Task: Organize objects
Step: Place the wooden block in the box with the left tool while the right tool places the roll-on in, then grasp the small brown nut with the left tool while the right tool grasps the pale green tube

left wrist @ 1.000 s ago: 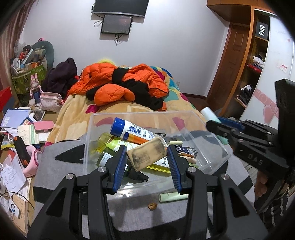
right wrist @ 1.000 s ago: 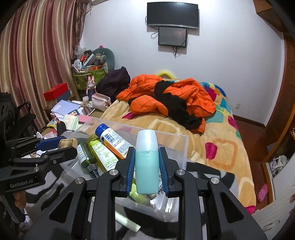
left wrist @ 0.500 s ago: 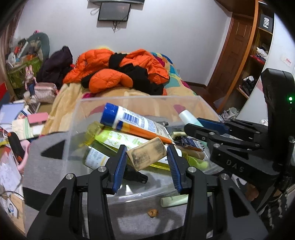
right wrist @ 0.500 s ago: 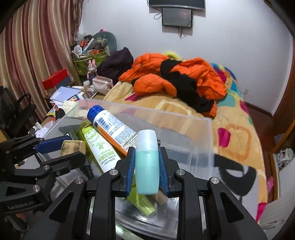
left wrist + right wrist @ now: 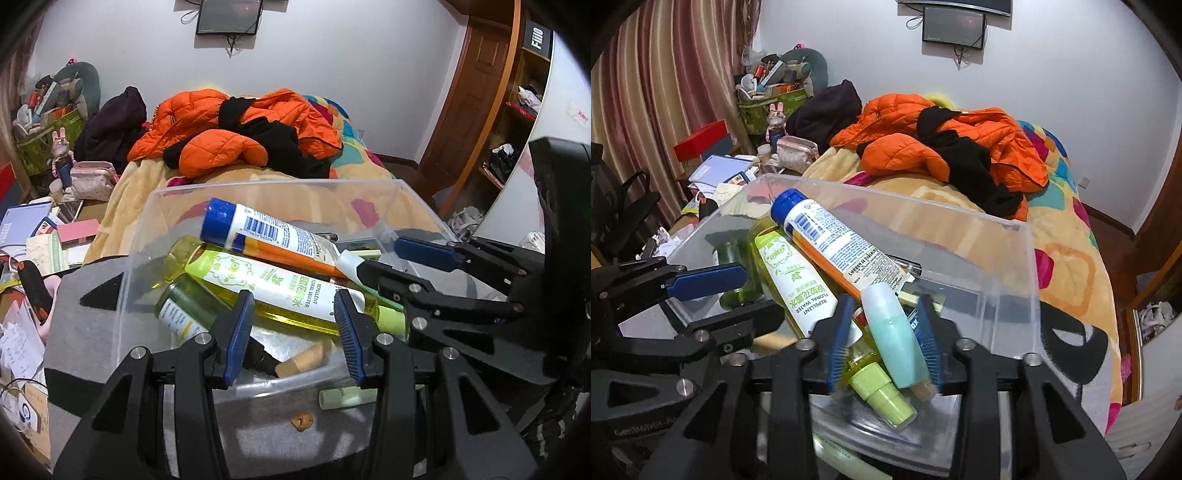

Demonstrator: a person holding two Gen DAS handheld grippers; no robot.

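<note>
A clear plastic bin (image 5: 258, 184) (image 5: 923, 203) holds a blue-capped white and orange tube (image 5: 266, 232), a yellow floral water bottle (image 5: 273, 284) and a dark green bottle (image 5: 181, 310). My left gripper (image 5: 293, 336) hangs over the bin's near edge, open, with nothing between its pads. A tan block (image 5: 303, 360) lies on the bin floor just below it. My right gripper (image 5: 884, 343) reaches into the bin from the right, its jaws opening. A teal bottle (image 5: 897, 339) leans tilted between them, loose, resting on the yellow bottle's spray cap.
A pale green stick (image 5: 347, 397) and a crumb (image 5: 302, 421) lie on the grey surface in front of the bin. Behind is a bed with an orange jacket (image 5: 236, 122). A cluttered desk (image 5: 37, 240) is on the left, a wooden door (image 5: 476, 92) on the right.
The tan block has dropped from between my left fingers into the bin. My right jaws have widened and the teal bottle has tipped over. Both grippers have come down closer to the bin.
</note>
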